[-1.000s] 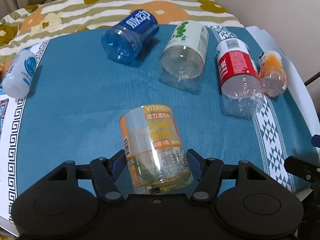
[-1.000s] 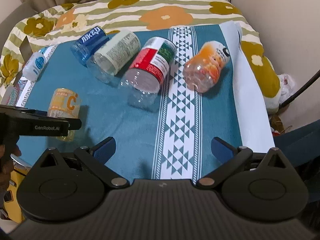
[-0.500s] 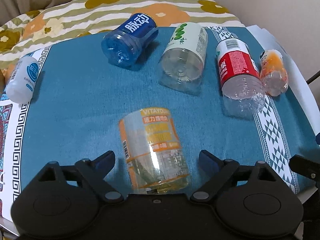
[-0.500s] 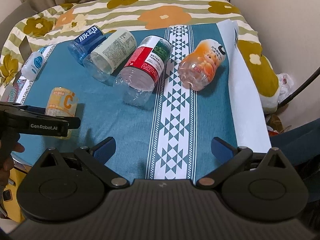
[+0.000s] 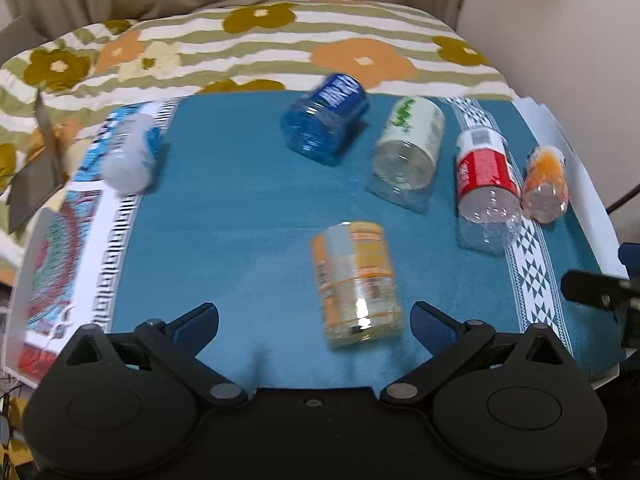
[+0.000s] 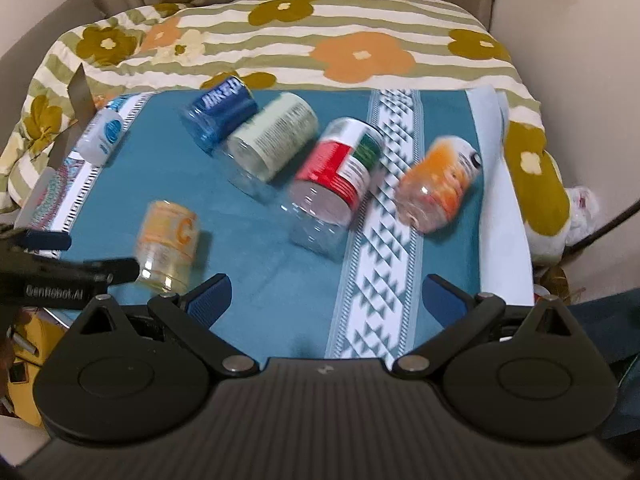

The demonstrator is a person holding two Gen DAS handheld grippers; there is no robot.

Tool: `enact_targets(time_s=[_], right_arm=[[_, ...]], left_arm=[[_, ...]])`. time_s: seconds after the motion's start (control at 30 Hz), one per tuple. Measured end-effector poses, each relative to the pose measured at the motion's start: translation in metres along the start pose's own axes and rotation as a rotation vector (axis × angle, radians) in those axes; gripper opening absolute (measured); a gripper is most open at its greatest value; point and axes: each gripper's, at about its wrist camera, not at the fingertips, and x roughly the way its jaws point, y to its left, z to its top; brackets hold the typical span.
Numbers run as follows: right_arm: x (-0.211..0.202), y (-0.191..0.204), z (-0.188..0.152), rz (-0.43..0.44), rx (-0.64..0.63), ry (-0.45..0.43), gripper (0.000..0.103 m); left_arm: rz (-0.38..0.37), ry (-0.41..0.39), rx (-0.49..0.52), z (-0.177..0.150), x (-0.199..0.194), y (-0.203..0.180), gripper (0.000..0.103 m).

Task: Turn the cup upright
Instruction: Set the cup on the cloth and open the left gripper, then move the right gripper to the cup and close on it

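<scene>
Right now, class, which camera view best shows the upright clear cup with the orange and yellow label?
The left wrist view shows the orange-labelled clear cup best: whole, central, just beyond the open left gripper. In the right wrist view the cup sits far left, its lower edge partly hidden by the left gripper's black finger.

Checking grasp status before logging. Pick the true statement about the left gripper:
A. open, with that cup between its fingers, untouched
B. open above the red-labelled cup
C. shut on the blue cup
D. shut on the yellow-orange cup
A: the left gripper is spread wide, and the yellow-orange cup stands free between its fingers.
</scene>
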Motion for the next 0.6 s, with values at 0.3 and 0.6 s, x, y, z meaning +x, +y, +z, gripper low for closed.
enact_targets(time_s=[0.3, 0.6], right_arm=[[0.035, 0.058, 0.045, 0.105, -0.049, 0.143, 0.103], [0.103, 0.107, 0.078, 0.122, -0.017, 0.291, 0.103]], left_arm=[[-0.009, -0.041, -0.003, -0.015, -0.030, 0.055, 0.103], [-0.058, -0.018, -0.087, -0.038, -0.023, 0.120, 0.103]])
